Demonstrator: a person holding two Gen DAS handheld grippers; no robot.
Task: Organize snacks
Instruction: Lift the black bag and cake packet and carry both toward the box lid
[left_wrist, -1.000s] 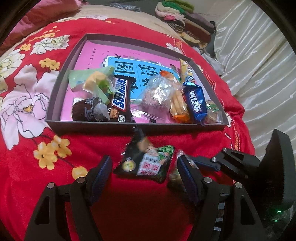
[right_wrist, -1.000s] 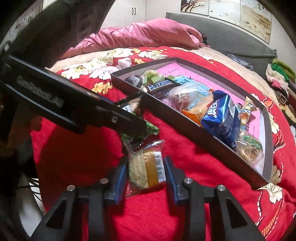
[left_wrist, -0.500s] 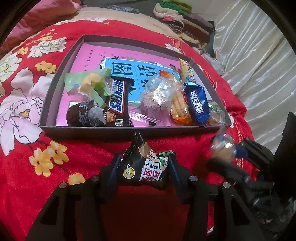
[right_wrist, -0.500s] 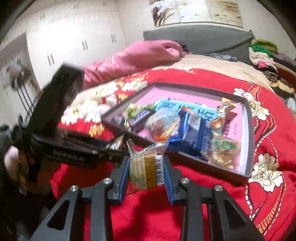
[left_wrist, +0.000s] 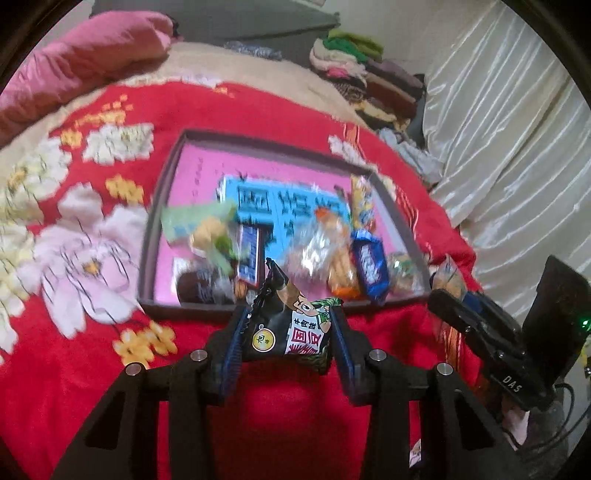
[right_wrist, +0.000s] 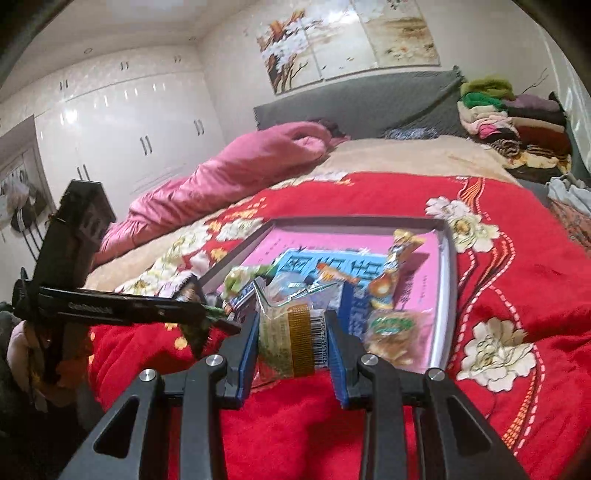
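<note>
Left gripper (left_wrist: 286, 332) has a black snack packet (left_wrist: 290, 326) with a cartoon face between its blue pads, and its jaws are closing on the packet's sides, which already touch the pads. The packet sits upright with its crimped top pointing up, just on the near side of the dark tray (left_wrist: 147, 258), whose near wall shows behind it. Right gripper (right_wrist: 291, 343) is nearly closed and clamps a clear-wrapped cake (right_wrist: 290, 338) with a gold band and a barcode, held off the red floral bedspread (right_wrist: 517, 266) at the tray's near edge.

The tray lies on the bedspread with a pink and blue printed sheet (left_wrist: 291, 199) lining its floor. Inside it, toward its near wall, lie several snacks: a Snickers bar (left_wrist: 248, 258) left of centre, a green-wrapped sweet (left_wrist: 207, 229) beside that, a dark round-ended packet (left_wrist: 192, 288) in the near left corner, a clear crinkled bag (left_wrist: 314, 251) at centre, an orange packet (left_wrist: 341, 273) touching it, a blue packet (left_wrist: 369, 266) right of that, and a small clear pack (left_wrist: 402, 269) in the near right corner. A yellow stick pack (left_wrist: 362, 199) lies along the tray's right wall.

Beyond the tray's far side, a pink quilt (right_wrist: 229, 177) is heaped on the bed and folded clothes (right_wrist: 517, 118) are stacked by the headboard.
</note>
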